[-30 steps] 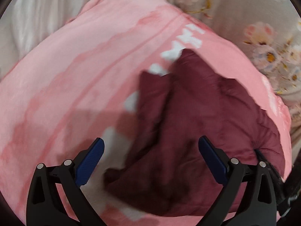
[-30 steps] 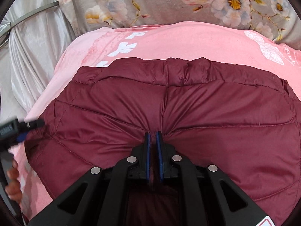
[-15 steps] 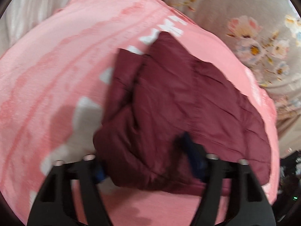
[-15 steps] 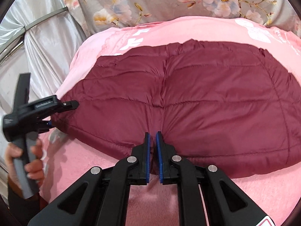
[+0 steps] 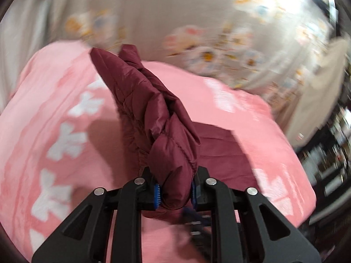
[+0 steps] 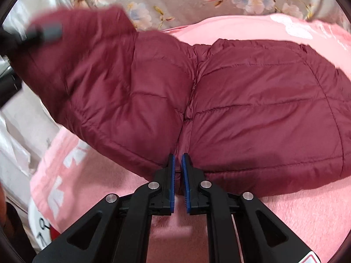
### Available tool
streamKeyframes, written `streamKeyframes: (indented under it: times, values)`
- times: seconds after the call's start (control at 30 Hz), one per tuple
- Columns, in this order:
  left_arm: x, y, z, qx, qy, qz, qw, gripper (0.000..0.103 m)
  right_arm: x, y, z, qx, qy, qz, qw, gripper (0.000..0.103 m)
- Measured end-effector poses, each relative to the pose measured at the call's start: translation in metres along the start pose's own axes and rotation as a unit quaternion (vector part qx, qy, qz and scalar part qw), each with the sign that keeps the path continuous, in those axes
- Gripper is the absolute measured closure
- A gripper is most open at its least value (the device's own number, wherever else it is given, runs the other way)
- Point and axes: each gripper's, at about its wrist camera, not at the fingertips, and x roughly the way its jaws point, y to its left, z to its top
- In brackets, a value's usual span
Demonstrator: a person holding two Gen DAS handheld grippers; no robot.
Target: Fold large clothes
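Note:
A maroon quilted jacket [image 6: 263,109] lies spread on a pink blanket [image 6: 285,219]. My right gripper [image 6: 178,160] is shut on its near hem at the centre seam. In the left wrist view, my left gripper [image 5: 175,194] has its jaws closing on a thick fold of the jacket [image 5: 153,114], the blue pads [image 5: 157,194] pressing on it from both sides. That side of the jacket stands lifted off the blanket [image 5: 54,109]. In the right wrist view the left gripper [image 6: 43,30] is a dark blur at the upper left, holding up the raised half.
A grey floral sheet [image 6: 175,0] lies beyond the blanket. White satin cloth [image 6: 22,131] hangs at the left, with a white clock face [image 6: 41,225] below it. Dark, blurred shelves [image 5: 329,153] stand at the right in the left wrist view.
My left gripper went from wide open over the jacket to clamped on its edge, then rose with it. The jacket's left half lifted off the blanket. The right gripper kept its hold.

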Motion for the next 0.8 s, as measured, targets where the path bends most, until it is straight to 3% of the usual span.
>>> streamKeyframes:
  times: [0.1,0.27,0.4,0.57,0.8]
  values:
    - [0.015,-0.055,0.007,0.060,0.010,-0.028,0.9977,0.085,-0.021,-0.010,-0.003,0.023,-0.013,0.010,1.000,0.093]
    - [0.068,-0.122,-0.004,0.122,0.054,-0.054,0.9896,0.085,-0.074,-0.040,-0.023,0.026,-0.039,-0.071,0.996,0.093]
    - [0.122,-0.162,-0.030,0.146,0.115,-0.062,0.9806,0.085,-0.102,-0.077,-0.045,0.072,-0.034,-0.119,0.990,0.093]
    - [0.176,-0.183,-0.071,0.155,0.175,-0.046,0.9711,0.085,-0.110,-0.099,-0.065,0.101,-0.025,-0.142,0.984,0.093]
    - [0.200,-0.186,-0.091,0.157,0.197,-0.025,0.9674,0.084,-0.107,-0.106,-0.080,0.107,-0.026,-0.132,0.985,0.094]
